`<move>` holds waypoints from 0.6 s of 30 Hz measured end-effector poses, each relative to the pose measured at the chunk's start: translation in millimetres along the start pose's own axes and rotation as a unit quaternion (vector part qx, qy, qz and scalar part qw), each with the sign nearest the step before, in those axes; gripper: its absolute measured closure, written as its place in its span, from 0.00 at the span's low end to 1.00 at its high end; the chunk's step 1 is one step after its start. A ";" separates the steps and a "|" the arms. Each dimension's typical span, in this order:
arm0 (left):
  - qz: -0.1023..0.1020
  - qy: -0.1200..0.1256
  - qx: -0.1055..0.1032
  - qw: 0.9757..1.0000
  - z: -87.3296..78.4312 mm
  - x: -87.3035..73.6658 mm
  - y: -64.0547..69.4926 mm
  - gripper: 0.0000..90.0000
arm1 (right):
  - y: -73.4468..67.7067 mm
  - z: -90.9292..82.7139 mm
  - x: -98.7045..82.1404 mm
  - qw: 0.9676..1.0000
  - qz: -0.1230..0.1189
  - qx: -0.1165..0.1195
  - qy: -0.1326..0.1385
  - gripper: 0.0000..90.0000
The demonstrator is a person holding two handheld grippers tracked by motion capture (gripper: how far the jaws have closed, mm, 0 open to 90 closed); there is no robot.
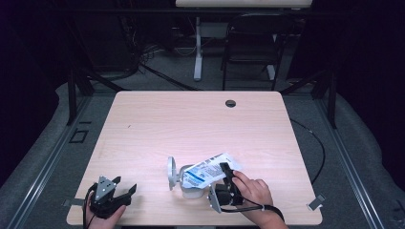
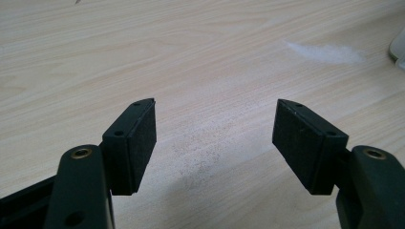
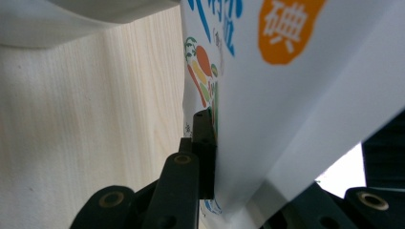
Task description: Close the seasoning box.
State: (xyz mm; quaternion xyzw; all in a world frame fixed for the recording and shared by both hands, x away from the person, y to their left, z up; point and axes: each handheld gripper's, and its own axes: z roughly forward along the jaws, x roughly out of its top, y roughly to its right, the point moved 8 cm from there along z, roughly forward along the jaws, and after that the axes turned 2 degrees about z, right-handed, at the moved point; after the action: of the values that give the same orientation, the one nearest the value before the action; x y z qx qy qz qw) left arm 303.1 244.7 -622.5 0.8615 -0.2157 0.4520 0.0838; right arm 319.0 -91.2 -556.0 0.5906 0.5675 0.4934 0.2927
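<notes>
Right gripper [image 1: 228, 174] jaws clamped on the printed white pouch [image 1: 206, 171] at about 6 o'clock on the table [image 1: 191, 119], tipped toward the white container [image 1: 190, 191], probably for pouring, left gripper [image 1: 125, 193] gaping empty at 8 o'clock.

My left gripper [image 1: 125, 192] rests low at the near left corner, my left hand [image 1: 106, 218] wrapped around its back, jaws spread wide with bare space between the pads [image 2: 141, 143]. My right hand [image 1: 253, 190] reaches in from the near edge and holds my right gripper [image 1: 228, 172] pointing away and to the left. Its jaws are closed on a white printed bag [image 3: 286, 105], one pad [image 3: 205, 152] pressed flat against the side.
</notes>
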 end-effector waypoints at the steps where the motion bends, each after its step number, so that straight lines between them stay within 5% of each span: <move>1: 0.000 0.000 0.000 1.000 -0.1 0.0 0.0 0.36 | -0.6 -0.2 -0.2 1.000 0.006 0.001 0.000 0.91; 8: 0.000 0.000 0.000 1.000 -0.3 0.1 0.0 0.36 | -2.0 -0.8 0.2 1.000 0.027 0.002 0.004 0.91; 18: 0.000 0.000 0.000 1.000 0.1 -0.1 -0.1 0.36 | -7.2 -0.5 0.0 0.996 0.088 0.021 0.007 0.96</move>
State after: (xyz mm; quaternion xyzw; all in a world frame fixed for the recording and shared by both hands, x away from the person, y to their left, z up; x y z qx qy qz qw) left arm 303.1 244.8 -622.6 0.8614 -0.2156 0.4522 0.0837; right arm 315.7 -90.0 -562.4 0.6407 0.5253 0.5099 0.2314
